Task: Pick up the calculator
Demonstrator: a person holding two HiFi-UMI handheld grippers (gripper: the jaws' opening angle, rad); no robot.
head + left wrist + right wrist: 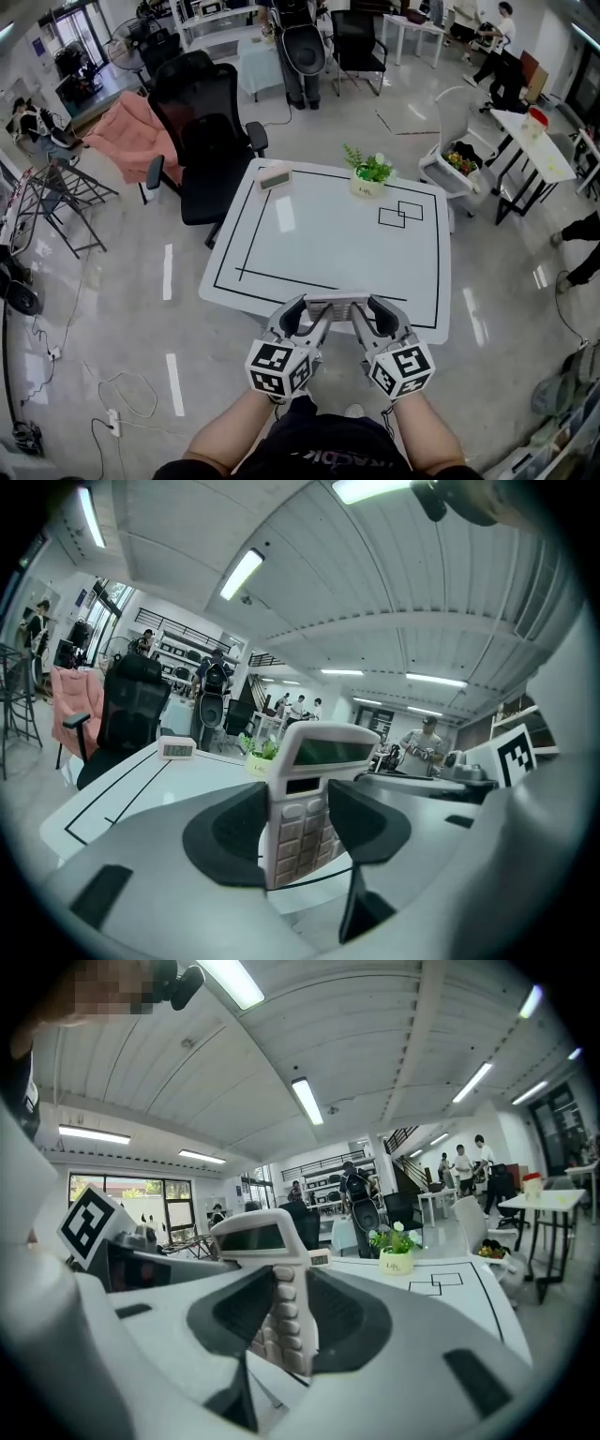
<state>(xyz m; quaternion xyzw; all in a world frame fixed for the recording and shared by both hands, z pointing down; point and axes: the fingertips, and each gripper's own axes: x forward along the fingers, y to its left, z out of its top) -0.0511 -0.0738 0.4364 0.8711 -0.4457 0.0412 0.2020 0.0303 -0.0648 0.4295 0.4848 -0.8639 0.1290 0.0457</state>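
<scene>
A white calculator point(338, 303) with grey keys hangs above the near edge of the white table point(309, 239), lifted off it. My left gripper point(312, 314) is shut on its left end and my right gripper point(367, 317) on its right end. In the left gripper view the calculator point(309, 789) stands tilted between the dark pads point(234, 832), display uppermost. From the right gripper view I see the same calculator point(267, 1279) edge-on, with the pads point(342, 1321) pressed on its key section.
A small digital clock point(275, 175) and a potted plant point(367, 175) stand at the table's far edge, with black squares point(400, 214) taped near the plant. A black office chair point(206, 141) is at the far left and a white cart point(455, 159) at the far right.
</scene>
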